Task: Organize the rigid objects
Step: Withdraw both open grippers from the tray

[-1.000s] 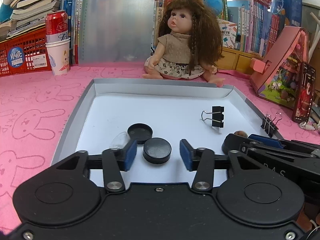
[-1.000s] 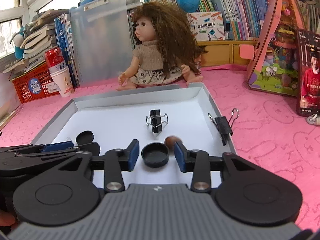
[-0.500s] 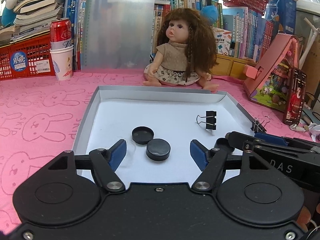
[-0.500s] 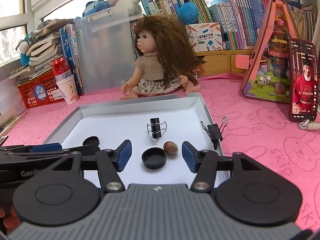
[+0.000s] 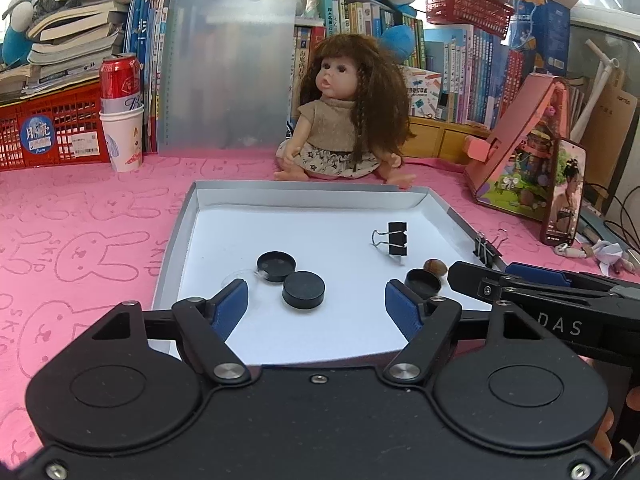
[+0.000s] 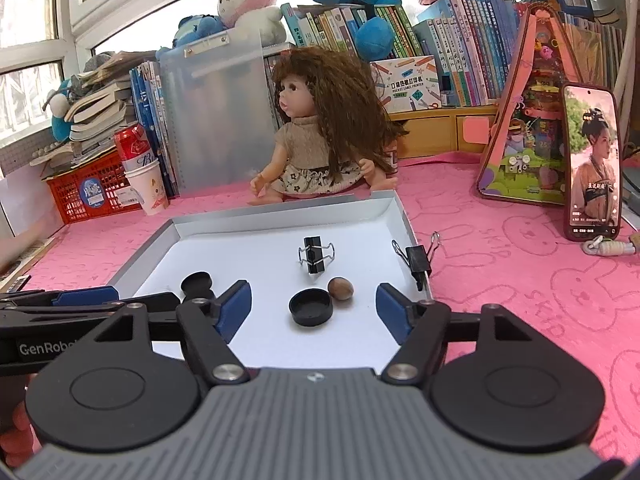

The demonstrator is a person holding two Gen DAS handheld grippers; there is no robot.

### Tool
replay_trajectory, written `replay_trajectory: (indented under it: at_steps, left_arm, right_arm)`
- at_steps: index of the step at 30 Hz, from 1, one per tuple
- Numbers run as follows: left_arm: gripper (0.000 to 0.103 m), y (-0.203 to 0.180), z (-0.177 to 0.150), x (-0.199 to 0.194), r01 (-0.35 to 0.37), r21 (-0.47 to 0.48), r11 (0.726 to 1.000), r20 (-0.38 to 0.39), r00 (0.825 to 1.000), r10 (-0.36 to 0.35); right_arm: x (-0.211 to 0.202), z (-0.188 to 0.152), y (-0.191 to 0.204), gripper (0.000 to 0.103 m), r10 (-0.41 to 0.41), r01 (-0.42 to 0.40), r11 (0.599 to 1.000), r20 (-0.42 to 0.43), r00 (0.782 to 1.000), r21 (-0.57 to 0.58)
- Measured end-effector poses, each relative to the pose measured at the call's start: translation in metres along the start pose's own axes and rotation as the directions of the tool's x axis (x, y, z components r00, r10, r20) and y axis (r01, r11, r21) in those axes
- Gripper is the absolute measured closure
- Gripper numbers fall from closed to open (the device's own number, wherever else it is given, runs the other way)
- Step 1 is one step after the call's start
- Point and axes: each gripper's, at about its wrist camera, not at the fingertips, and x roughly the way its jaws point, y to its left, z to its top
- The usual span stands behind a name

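Both claws have drawn back from the tray (image 5: 182,224) since a second ago, jaws just opened wide, gripping nothing. Left claw (image 5: 316,312) frames a solid black cap (image 5: 303,289) touching an upturned one (image 5: 276,266). Right claw (image 6: 313,308) frames another upturned cap (image 6: 311,306) beside a nut (image 6: 340,288). Binder clip (image 6: 315,255) stands farther in.

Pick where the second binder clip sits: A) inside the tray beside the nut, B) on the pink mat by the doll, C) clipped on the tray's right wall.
C: the second binder clip grips the tray's right wall, handles splayed.
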Motion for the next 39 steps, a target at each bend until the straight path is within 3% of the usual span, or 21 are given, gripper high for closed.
replay_trajectory:
  at_steps: [39]
  left_arm:
    - [0.022, 0.001, -0.045, -0.059, 0.006, 0.057, 0.998, 0.032, 0.999, -0.008]
  right_arm:
    - [-0.045, -0.038, 0.012, 0.014, 0.034, -0.033, 0.996, 0.021, 0.999, -0.077]
